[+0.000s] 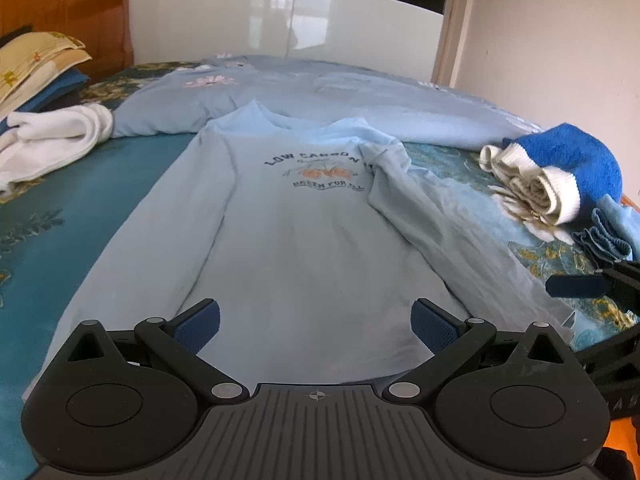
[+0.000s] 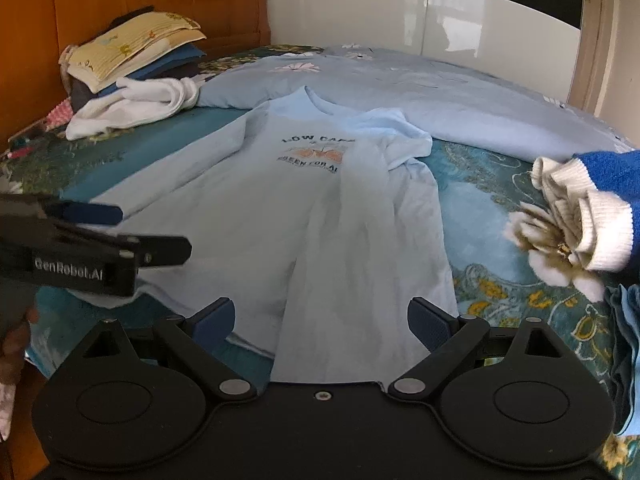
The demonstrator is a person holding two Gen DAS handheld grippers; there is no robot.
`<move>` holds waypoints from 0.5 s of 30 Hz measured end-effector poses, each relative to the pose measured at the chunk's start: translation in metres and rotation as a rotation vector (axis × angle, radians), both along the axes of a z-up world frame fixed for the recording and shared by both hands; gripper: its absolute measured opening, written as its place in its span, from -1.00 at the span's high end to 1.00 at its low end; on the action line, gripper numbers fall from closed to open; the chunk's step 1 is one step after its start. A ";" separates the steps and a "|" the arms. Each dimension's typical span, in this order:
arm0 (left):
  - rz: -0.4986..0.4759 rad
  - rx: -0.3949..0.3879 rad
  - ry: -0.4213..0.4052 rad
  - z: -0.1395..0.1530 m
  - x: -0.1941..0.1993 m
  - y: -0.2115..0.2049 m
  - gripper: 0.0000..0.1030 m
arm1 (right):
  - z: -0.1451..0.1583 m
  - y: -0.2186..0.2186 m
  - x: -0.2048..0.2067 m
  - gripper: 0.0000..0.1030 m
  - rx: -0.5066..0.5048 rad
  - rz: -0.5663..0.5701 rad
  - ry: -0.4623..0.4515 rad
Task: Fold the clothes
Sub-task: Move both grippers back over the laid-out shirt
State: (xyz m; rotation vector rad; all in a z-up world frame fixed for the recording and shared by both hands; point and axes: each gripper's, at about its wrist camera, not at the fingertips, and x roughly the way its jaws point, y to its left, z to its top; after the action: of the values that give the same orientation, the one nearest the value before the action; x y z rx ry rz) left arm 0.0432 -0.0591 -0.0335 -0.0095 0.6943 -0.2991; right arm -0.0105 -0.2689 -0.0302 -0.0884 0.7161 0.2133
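Lying print-up on the bed (image 1: 100, 184), the shirt (image 1: 304, 248) has its right side and sleeve folded inward over the print, "LOW CARBON" still readable. Both grippers, left (image 1: 316, 322) and right (image 2: 320, 320), hover at its hem, fingers wide, holding nothing. "GenRobot.AI" marks the left one's side. Beyond the shirt's collar lies a quilt (image 1: 360, 92).

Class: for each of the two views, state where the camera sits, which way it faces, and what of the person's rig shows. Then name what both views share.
Left wrist: on the left gripper at the shirt's hem, facing the headboard; its open fingers show, the right gripper at the right edge.
Right wrist: on the right gripper, same direction; its open fingers, the left gripper and a hand show.
Shared: shirt, bed.
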 end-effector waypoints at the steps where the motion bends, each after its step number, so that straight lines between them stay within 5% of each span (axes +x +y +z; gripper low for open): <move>1: 0.002 -0.001 0.002 0.000 0.000 0.001 -1.00 | -0.001 0.000 0.000 -0.70 0.001 0.000 0.005; 15: 0.040 -0.024 0.040 -0.005 0.004 0.014 -1.00 | -0.016 -0.007 0.006 0.44 0.037 -0.023 0.073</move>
State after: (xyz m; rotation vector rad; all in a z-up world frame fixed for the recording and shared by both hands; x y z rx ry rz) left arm 0.0470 -0.0447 -0.0386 -0.0521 0.7289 -0.2695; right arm -0.0045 -0.2763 -0.0457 -0.0375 0.7856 0.2082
